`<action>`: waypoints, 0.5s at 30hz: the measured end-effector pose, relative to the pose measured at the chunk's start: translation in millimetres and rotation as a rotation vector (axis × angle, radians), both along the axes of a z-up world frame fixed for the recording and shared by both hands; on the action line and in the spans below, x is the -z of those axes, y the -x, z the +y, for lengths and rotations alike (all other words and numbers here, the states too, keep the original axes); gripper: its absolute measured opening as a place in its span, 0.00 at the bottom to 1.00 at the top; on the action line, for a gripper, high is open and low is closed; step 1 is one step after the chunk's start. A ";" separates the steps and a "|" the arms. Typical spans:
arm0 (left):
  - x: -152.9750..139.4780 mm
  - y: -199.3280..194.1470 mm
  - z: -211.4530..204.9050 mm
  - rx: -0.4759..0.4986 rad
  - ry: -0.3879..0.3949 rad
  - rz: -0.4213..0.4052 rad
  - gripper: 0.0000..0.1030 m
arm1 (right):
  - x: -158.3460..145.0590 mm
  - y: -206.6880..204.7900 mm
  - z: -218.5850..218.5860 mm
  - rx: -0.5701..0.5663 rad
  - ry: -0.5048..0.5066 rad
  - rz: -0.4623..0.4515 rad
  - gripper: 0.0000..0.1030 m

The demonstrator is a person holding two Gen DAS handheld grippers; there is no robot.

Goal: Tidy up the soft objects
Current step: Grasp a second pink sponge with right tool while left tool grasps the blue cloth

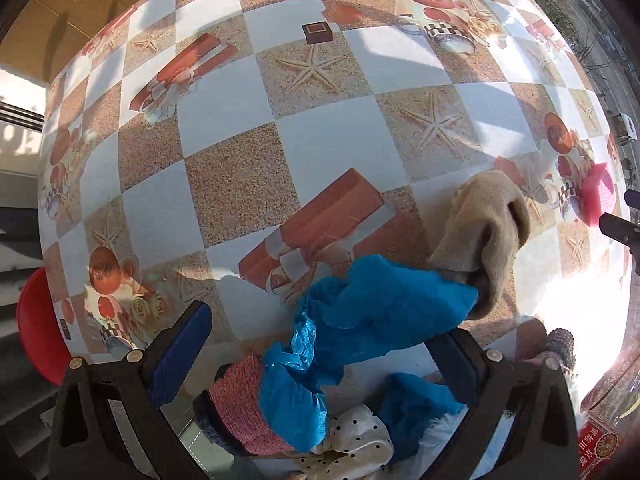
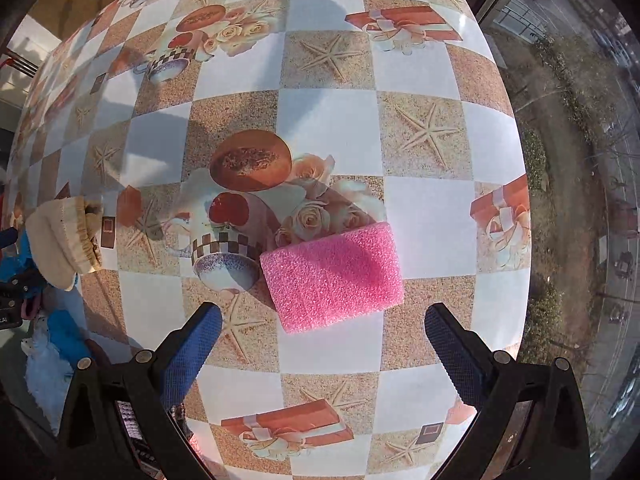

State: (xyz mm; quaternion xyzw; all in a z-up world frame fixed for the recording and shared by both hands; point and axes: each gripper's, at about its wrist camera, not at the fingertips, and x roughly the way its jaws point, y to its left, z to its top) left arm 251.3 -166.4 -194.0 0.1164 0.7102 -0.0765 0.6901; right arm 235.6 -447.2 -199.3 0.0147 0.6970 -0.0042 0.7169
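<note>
Lining up right gripper [image 2: 322, 334] on pink foam block [image 2: 334, 276], which lies flat on checkered tablecloth [image 2: 424, 216] just ahead of the fingertips, apart from both pads.

Risks, as judgement:
- Block sits skewed to the finger line; closing now likely catches 1 corner, spins it or squeezes it out. Foam compresses easily, so a grip near the edge could pop loose.
- Glossy cloth, light block: a nudge from 1 pad [image 2: 192, 354] would slide it instead of seating it.
- Left gripper [image 1: 320, 344] hangs over a heap: blue cloth [image 1: 376, 312], beige sock [image 1: 486, 232], red-blue knit piece [image 1: 244, 404], polka-dot fabric [image 1: 352, 436]. Closing there could grab 2 layers at once or drag the sock along, since blue cloth overlaps it.
- Blue cloth drapes across the right finger of the left gripper; possible snag on lift.

Jaws:
- Right: wide, wider than the block, holding nothing, touching nothing.
- Left: wide, no clamp on anything; blue cloth lies between and against 1 finger, loose.

Red tub [image 1: 38, 324] off table edge, possible drop spot, unconfirmed.
</note>
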 end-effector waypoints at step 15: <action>-14.2 5.3 -2.1 -0.047 0.092 -0.009 0.09 | 6.5 -6.5 14.4 -0.063 0.001 -0.021 0.70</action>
